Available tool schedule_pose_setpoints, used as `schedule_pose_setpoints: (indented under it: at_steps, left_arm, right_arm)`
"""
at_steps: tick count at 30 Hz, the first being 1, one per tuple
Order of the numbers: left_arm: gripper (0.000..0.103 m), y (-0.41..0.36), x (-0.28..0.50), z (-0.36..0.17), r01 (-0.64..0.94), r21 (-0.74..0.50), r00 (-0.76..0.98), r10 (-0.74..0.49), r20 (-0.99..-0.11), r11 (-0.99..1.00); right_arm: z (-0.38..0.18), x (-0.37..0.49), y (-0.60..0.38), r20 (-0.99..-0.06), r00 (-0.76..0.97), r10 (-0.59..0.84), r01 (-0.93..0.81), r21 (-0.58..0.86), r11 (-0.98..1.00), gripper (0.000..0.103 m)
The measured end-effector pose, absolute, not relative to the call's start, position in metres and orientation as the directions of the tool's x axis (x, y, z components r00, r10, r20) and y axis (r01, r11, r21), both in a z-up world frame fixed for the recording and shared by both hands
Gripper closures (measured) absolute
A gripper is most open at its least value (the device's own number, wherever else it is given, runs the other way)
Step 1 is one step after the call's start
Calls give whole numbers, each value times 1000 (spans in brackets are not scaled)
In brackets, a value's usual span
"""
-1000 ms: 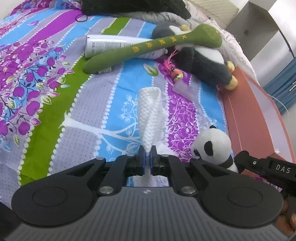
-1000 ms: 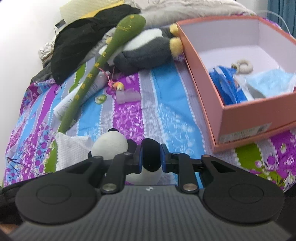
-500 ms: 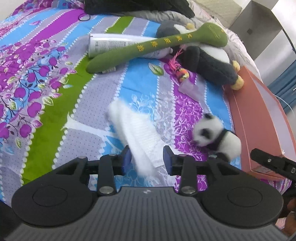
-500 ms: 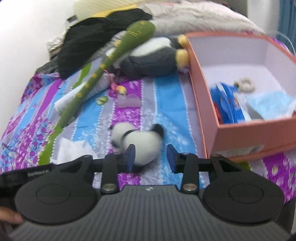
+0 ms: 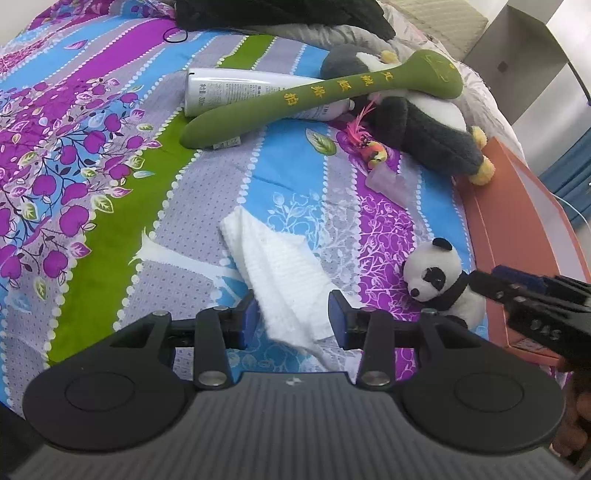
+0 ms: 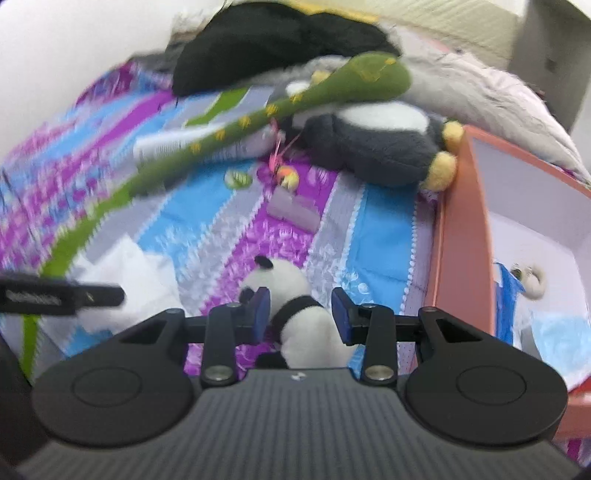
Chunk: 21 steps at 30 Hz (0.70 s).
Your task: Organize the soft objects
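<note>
A white textured cloth [image 5: 280, 273] lies on the patterned bedspread; its near end sits between the open jaws of my left gripper [image 5: 291, 317], not pinched. A small panda plush [image 5: 439, 280] lies to the right of the cloth. In the right wrist view the panda [image 6: 295, 302] lies between the open jaws of my right gripper [image 6: 300, 308], not held. The cloth also shows there [image 6: 125, 266], at the left. The right gripper's fingers [image 5: 517, 295] show at the left view's right edge, beside the panda.
An orange box [image 6: 465, 236] with blue items inside stands at the right on the bedspread [image 5: 92, 177]. A long green plush stick [image 5: 325, 92], a white tube [image 5: 236, 88], a large penguin plush [image 5: 424, 125] and a small pink-orange toy [image 5: 373, 151] lie farther back. Dark clothing [image 5: 280, 14] is beyond.
Both grippers opened. The left let go of the cloth, which dropped flat onto the bed. The right let go of the panda, which now lies on the bedspread.
</note>
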<state>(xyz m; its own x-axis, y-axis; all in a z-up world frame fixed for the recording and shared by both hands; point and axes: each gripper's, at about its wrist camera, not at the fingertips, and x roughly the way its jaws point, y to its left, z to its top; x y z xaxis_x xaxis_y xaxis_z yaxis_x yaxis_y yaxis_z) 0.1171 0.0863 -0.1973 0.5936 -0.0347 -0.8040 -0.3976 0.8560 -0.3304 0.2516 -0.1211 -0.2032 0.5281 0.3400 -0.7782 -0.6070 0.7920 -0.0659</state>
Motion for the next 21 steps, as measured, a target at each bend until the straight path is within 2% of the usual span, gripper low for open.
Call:
schedule_pose_setpoints:
  at_steps: [3, 6, 7, 11, 16, 21]
  left_arm:
    - [57, 89, 118, -200, -406, -329, 591, -29, -806, 853]
    - [57, 92, 117, -204, -418, -327, 588, -22, -809, 848]
    - [57, 93, 117, -205, -422, -326, 586, -20, -810, 846]
    - [57, 95, 118, -209, -430, -325, 582, -16, -813, 842]
    - [57, 95, 122, -215, -433, -322, 574, -18, -819, 842]
    - [57, 95, 129, -220, -435, -304, 566, -5, -825, 848]
  right_arm:
    - [-213, 260, -121, -809, 469, 355, -637, -31, 771, 63]
    - [-220, 262, -119, -814, 481, 327, -642, -72, 763, 61]
    - [-220, 264, -121, -815, 467, 343, -640, -43, 767, 58]
    - [-223, 271, -130, -809, 453, 374, -605, 29, 795, 58]
    - [-221, 266, -128, -799, 484, 358, -591, 3, 807, 69]
    - [-208, 253, -136, -770, 530, 354, -539, 16, 842, 73]
